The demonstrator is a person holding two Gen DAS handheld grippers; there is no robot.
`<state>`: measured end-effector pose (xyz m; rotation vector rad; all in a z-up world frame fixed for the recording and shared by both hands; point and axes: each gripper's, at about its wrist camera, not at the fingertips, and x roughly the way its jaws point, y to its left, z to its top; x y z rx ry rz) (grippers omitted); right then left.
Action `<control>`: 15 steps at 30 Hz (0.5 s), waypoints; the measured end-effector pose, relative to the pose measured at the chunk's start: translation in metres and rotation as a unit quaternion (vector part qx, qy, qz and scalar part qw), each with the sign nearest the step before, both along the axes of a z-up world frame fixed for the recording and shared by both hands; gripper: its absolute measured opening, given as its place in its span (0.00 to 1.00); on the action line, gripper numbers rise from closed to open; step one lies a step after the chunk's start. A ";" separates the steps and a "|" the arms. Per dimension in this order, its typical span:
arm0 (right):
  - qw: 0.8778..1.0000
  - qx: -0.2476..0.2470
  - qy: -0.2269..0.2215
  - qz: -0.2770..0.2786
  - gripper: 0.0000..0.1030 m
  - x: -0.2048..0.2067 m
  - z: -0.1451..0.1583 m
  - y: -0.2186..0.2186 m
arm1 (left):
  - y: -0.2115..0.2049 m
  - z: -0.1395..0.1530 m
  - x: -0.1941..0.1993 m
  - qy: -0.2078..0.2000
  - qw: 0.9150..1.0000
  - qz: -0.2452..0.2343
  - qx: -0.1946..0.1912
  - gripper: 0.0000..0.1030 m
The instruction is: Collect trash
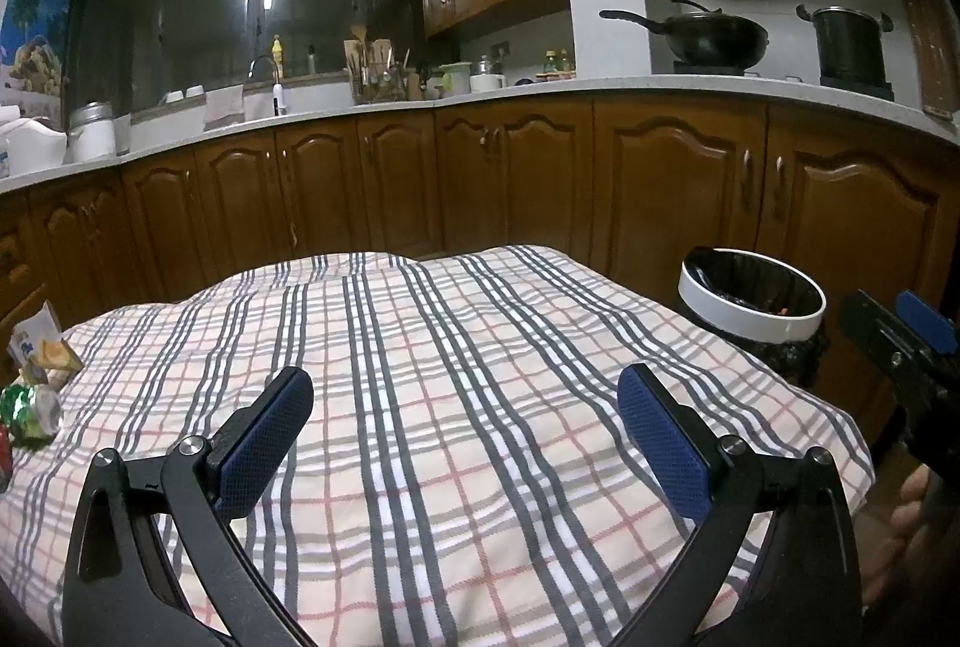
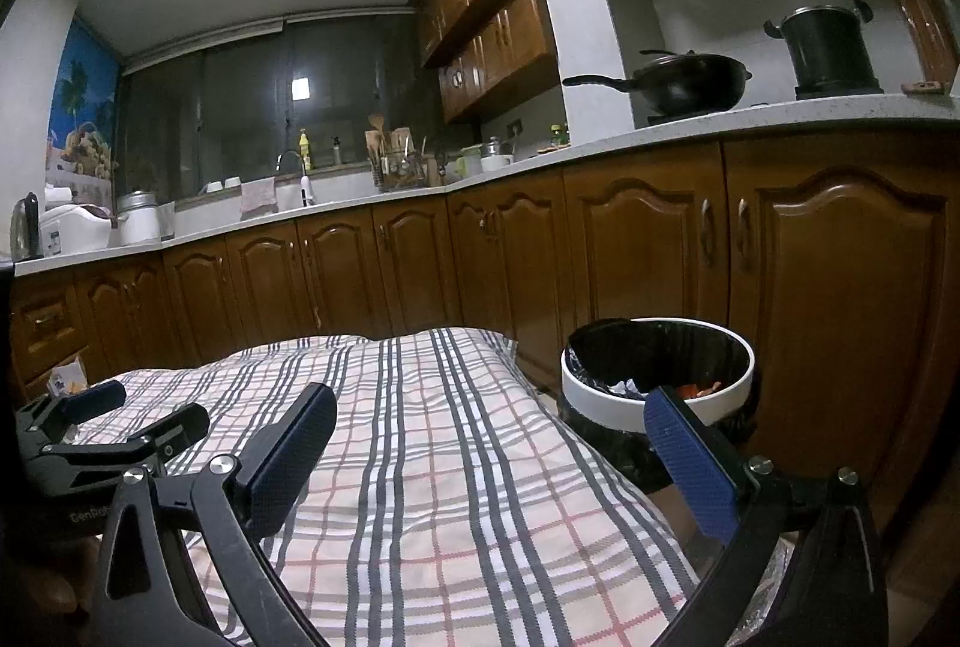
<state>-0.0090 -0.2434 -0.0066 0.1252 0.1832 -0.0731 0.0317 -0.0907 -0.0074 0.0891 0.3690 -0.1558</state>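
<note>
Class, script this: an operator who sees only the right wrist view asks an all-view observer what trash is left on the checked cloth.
Operator: Is any trash left on the cloth?
Observer: Yes. A crushed green and silver can lies at the left edge of the checked cloth.
Operator: Is anything next to it?
Observer: A small torn paper carton stands just behind the can.

Each gripper point(image 1: 465, 395) had black angular arms, silver round screws point(image 1: 191, 446) and blue textured finger pads point(image 1: 660, 443).
</note>
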 end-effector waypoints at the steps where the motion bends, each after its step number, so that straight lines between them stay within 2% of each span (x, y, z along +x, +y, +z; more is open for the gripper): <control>1: 1.000 0.000 0.000 0.000 1.00 0.000 0.000 0.000 | 0.000 0.000 0.000 0.001 1.000 0.000 0.000 1.00; 15: 1.000 0.001 0.000 0.001 1.00 -0.001 0.000 0.002 | 0.000 0.000 0.002 0.003 1.000 -0.003 -0.001 1.00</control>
